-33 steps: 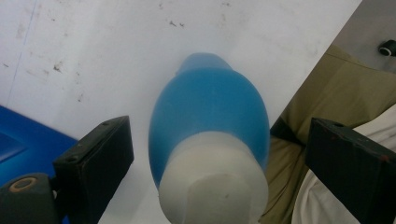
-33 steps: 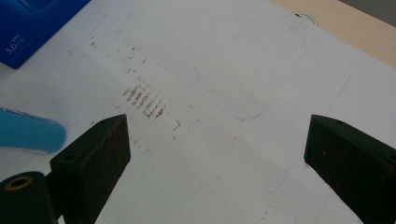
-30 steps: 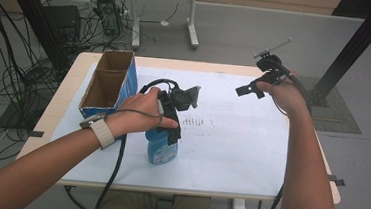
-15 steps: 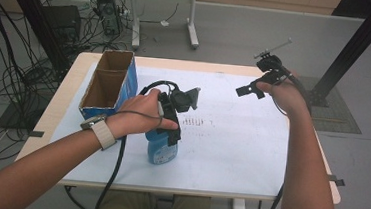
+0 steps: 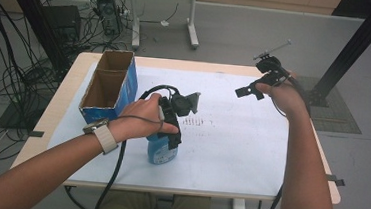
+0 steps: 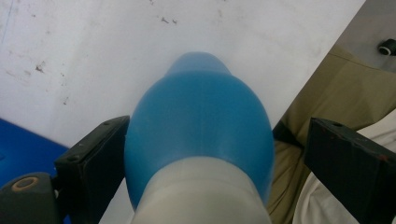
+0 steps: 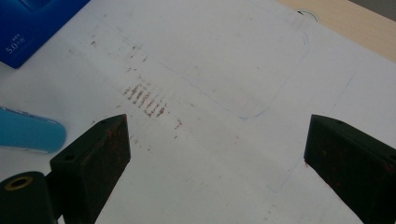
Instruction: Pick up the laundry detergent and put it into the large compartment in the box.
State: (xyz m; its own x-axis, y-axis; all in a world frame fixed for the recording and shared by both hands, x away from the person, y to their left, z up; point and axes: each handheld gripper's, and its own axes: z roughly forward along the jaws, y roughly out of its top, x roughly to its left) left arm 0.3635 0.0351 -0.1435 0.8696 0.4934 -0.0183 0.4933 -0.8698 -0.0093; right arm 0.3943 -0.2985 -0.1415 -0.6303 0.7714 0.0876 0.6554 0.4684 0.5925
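Since the blue bottle (image 5: 161, 150) near the table's (image 5: 229, 158) front edge looked smooth and slippery, I judged its rounded shoulder best, left gripper (image 6: 201, 154) straddling it unclamped, right gripper (image 7: 215, 154) open, empty.

Blue bottle (image 6: 198, 121) with a pale grey-white band, black tongs (image 5: 172, 118) around it. Blue box (image 5: 108, 86), brown cardboard inside. White worktop (image 5: 240, 144) sheet, tan edge, reddish-brown dashed smudges (image 7: 145, 100). Second black tongs (image 5: 255, 85) over there, khaki trousers (image 6: 336, 88) below.

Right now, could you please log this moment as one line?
left hand-held gripper: open around bottle | right hand-held gripper: open, above table
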